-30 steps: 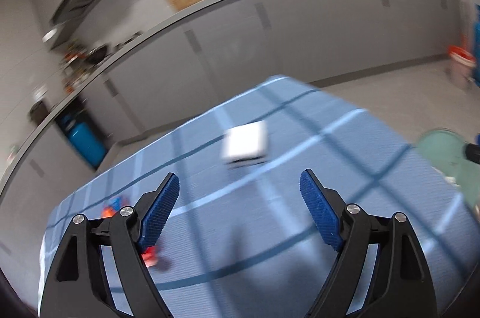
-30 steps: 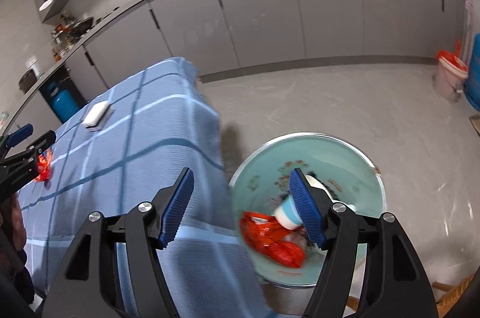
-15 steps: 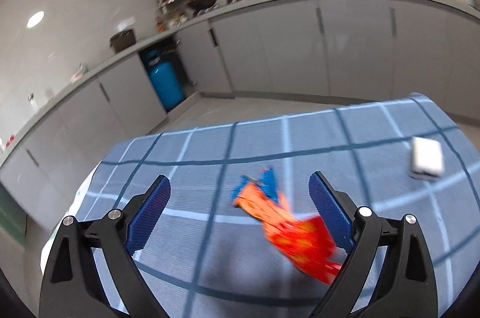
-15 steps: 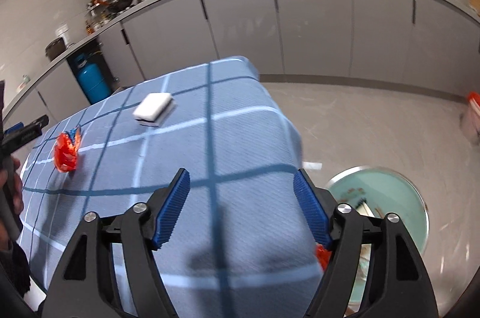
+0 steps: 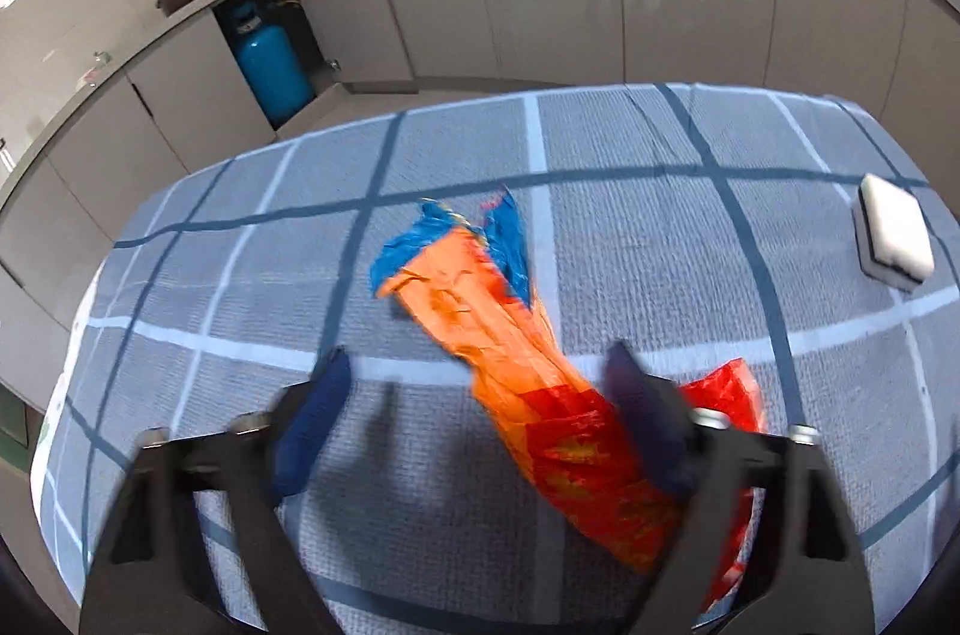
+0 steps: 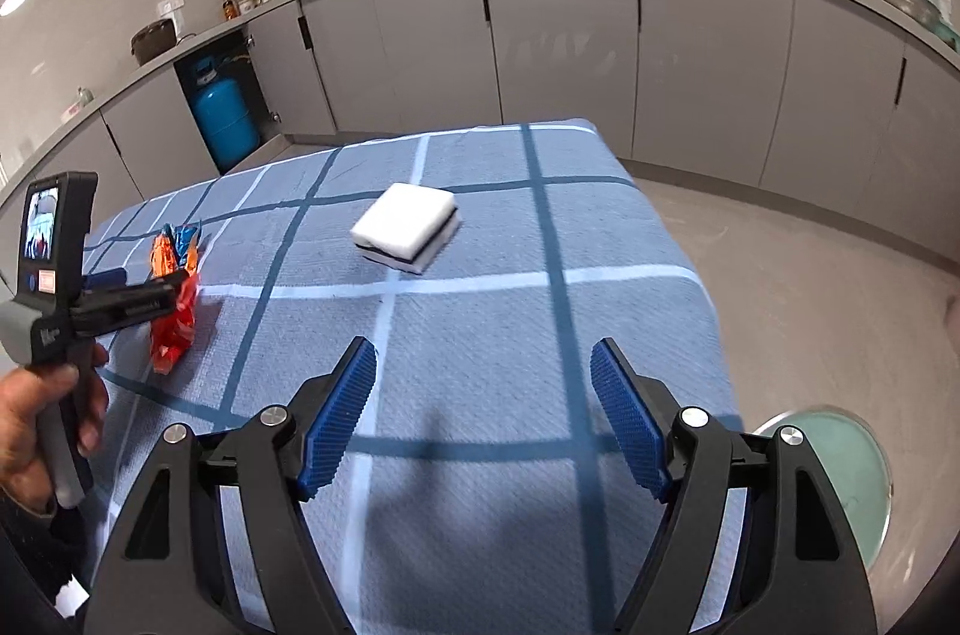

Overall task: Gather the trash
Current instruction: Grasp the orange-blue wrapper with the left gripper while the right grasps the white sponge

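We're over the worktop [image 6: 480, 335], draped in a blue checked cloth [image 5: 630, 245], with grey kitchen cabinets [image 6: 558, 47] curving round behind and a blue gas cylinder [image 6: 223, 125] tucked in a gap between them. Down on the floor, off the worktop's right edge, we catch the rim of a pale green basin [image 6: 864, 461], mostly hidden behind our right claw.

On the cloth, the trash: a crumpled orange-and-red wrapper [image 5: 510, 353] with a blue end, lying on the left side of the worktop. A white sponge with a dark band [image 6: 408, 227] sits further along, well apart from it.

Our left claw [image 5: 474, 407] is right down at the wrapper, blurred, its jaws just closing in; the wrapper's red end lies between them and runs under the right-hand finger, but the pads are not pressing it yet, with a clear gap on the left side. From the right wrist view we see a hand [image 6: 36, 425] gripping that tool's handle.

Our right claw [image 6: 483, 395] hangs above bare cloth, jaws spread and just widening, nothing between them.
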Motion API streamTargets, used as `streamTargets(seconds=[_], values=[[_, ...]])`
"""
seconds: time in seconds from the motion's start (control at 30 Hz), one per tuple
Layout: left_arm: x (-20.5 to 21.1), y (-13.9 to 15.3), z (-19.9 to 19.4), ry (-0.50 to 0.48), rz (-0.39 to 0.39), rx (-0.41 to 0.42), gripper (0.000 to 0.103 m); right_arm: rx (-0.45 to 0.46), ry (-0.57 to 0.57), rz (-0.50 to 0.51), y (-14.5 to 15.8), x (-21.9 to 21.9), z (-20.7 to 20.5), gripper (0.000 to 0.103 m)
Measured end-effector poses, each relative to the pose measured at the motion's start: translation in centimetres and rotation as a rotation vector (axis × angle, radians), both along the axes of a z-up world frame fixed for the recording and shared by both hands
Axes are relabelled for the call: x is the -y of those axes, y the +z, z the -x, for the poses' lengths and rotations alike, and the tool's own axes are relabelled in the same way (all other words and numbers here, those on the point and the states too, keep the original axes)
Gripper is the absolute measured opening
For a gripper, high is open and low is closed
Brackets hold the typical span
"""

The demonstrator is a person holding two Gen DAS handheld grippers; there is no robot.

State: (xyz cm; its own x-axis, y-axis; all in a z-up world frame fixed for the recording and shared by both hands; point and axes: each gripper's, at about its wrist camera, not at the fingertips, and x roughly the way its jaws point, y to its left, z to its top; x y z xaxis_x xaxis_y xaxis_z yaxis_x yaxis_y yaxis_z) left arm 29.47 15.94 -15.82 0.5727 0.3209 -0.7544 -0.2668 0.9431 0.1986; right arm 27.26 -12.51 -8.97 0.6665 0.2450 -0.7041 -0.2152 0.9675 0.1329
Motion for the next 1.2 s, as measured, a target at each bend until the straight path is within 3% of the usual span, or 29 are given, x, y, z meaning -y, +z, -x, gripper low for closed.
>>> streamTargets(seconds=[0.07,0.1,0.37,0.5,0.6,0.67,0.73,0.93,1.03,1.13,1.17,1.2], values=[[0.0,-0.4,-0.2,-0.027,0.037,-0.014,0.043,0.003,0.003,0.015,0.0,-1.1,-0.9,0.084],[0.1,-0.5,-0.2,-0.031,0.036,-0.014,0.038,0.004,0.008,0.019,-0.1,-1.7,-1.4,0.085],[0.2,0.0,0.4,-0.079,0.015,0.018,0.027,-0.022,0.033,0.021,-1.0,-6.6,-6.2,0.085],[0.4,1.0,0.5,-0.089,-0.021,0.048,0.024,-0.032,0.0,0.042,-1.7,-8.9,-8.7,0.088],[0.2,1.3,0.4,-0.096,-0.021,0.053,0.016,-0.041,-0.037,0.059,-2.3,-9.7,-9.9,0.088],[0.1,1.3,0.2,-0.098,-0.011,0.048,0.016,-0.053,-0.048,0.056,-2.8,-10.0,-10.8,0.087],[0.1,1.0,0.1,-0.106,0.0,0.039,0.015,-0.075,-0.045,0.045,-3.3,-10.0,-11.2,0.071],[-0.2,0.2,-0.1,-0.091,0.018,0.014,0.017,-0.076,-0.05,0.045,-3.3,-9.0,-10.9,0.047],[0.0,-0.2,-0.3,-0.083,0.012,0.006,0.027,-0.084,-0.038,0.047,-3.3,-8.7,-10.7,0.045],[0.1,-0.5,-0.4,-0.074,0.011,-0.006,0.048,-0.07,-0.03,0.041,-3.2,-8.6,-10.7,0.048],[0.0,-0.6,-0.4,-0.073,0.016,-0.01,0.05,-0.065,-0.029,0.033,-3.1,-8.6,-10.7,0.051],[0.0,-0.7,-0.3,-0.073,0.017,-0.012,0.05,-0.063,-0.026,0.024,-3.1,-8.7,-10.7,0.066]])
